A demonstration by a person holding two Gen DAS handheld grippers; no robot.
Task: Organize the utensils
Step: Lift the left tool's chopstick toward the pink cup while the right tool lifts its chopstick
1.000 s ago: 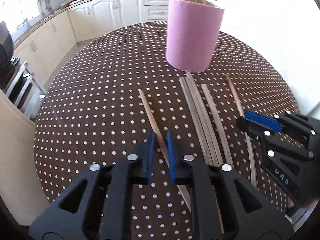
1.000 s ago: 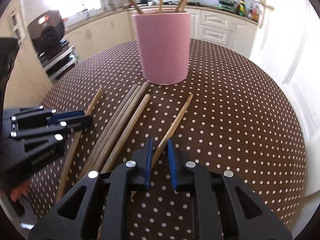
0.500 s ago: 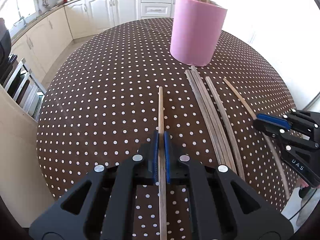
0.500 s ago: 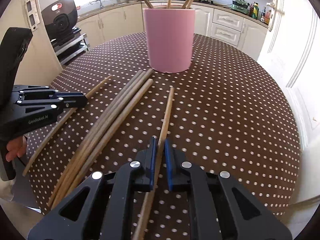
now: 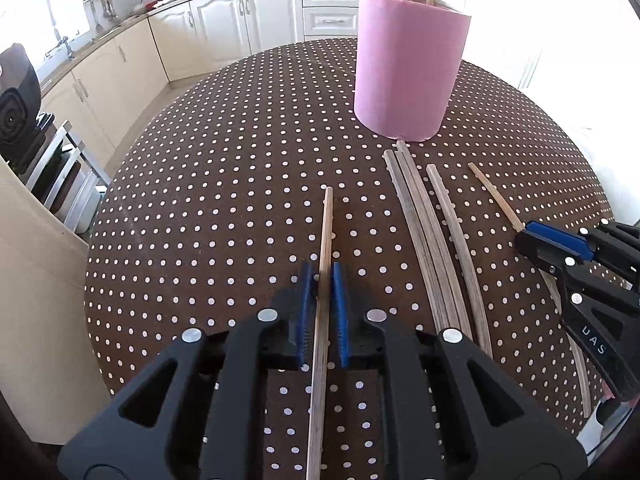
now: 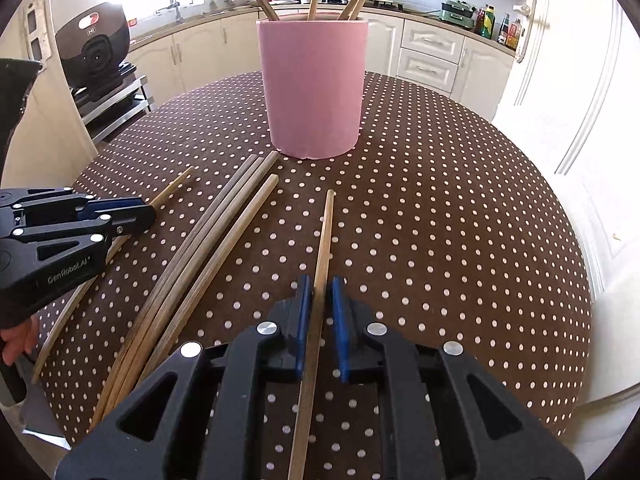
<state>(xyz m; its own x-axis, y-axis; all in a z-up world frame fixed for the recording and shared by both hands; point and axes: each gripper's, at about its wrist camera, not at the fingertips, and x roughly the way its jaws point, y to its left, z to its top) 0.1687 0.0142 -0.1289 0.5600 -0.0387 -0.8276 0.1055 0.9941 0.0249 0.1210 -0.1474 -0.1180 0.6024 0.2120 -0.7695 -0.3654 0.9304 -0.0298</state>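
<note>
A pink holder point(image 5: 408, 68) with several wooden chopsticks standing in it sits at the far side of the dotted table; it shows in the right wrist view too point(image 6: 313, 88). My left gripper point(image 5: 320, 276) is shut on one wooden chopstick point(image 5: 326, 232), held lengthwise above the cloth. My right gripper point(image 6: 319, 284) is shut on another chopstick point(image 6: 325, 236), also pointing toward the holder. Several loose chopsticks point(image 5: 424, 236) lie between the two grippers, seen also in the right wrist view point(image 6: 208, 248). Each gripper appears in the other's view: the right one point(image 5: 528, 236), the left one point(image 6: 146, 212).
The round table point(image 5: 200, 208) has a brown cloth with white dots. Cream kitchen cabinets point(image 5: 224, 28) stand behind. A rack with a dark appliance point(image 6: 94, 52) stands at the left. A white door point(image 6: 560, 80) is on the right.
Both grippers closed on a chopstick each, lifted it and turned it straight toward the pink holder. The remaining loose chopsticks have not moved.
</note>
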